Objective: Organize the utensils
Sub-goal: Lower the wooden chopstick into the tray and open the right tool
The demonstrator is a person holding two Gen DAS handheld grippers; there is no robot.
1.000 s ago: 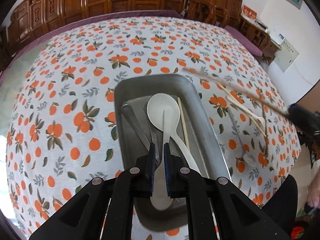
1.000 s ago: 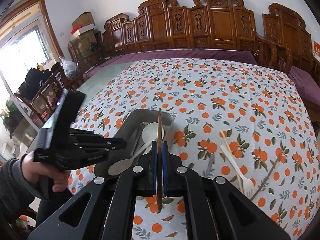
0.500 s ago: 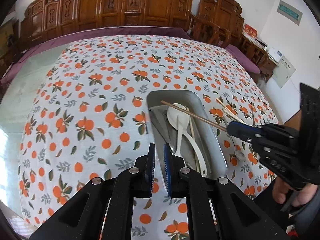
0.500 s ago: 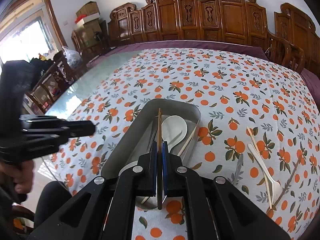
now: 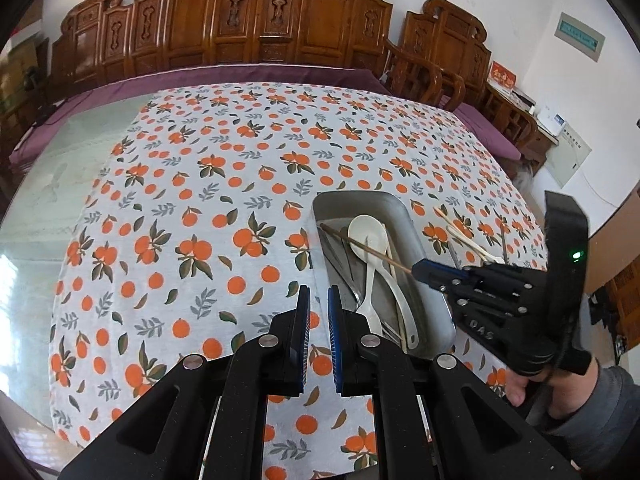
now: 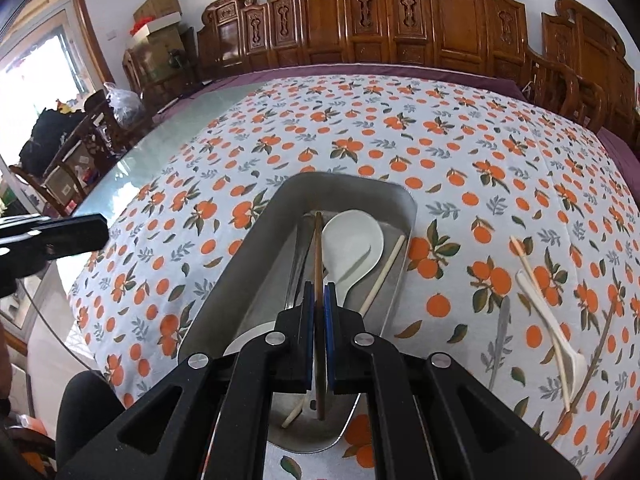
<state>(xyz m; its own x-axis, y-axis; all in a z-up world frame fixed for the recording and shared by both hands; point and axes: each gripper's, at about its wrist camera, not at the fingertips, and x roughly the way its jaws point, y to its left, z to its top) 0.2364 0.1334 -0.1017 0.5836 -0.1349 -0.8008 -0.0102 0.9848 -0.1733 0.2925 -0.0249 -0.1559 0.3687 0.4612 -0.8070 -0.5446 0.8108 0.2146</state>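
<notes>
A metal tray (image 6: 248,264) (image 5: 424,280) on the orange-print tablecloth holds a white ceramic spoon (image 6: 352,244) (image 5: 368,236), a pale chopstick (image 6: 384,272) and metal utensils. My right gripper (image 6: 319,292) (image 5: 420,270) is shut on a brown chopstick (image 6: 319,248) (image 5: 360,246), held low over the tray, tip towards its far end. My left gripper (image 5: 318,300) stands left of the tray, jaws a narrow gap apart, holding nothing. On the cloth right of the tray lie a white plastic spoon (image 6: 548,320), a pale chopstick (image 6: 524,258), a brown chopstick (image 6: 592,364) and a metal utensil (image 6: 500,340).
Carved wooden chairs (image 5: 256,28) line the table's far side. A glass tabletop strip (image 5: 44,184) shows left of the cloth. Boxes and clutter (image 6: 156,12) stand at the far left by a window.
My left gripper has drawn back and left, away from the tray. My right gripper has carried the brown chopstick over the tray and lowered it.
</notes>
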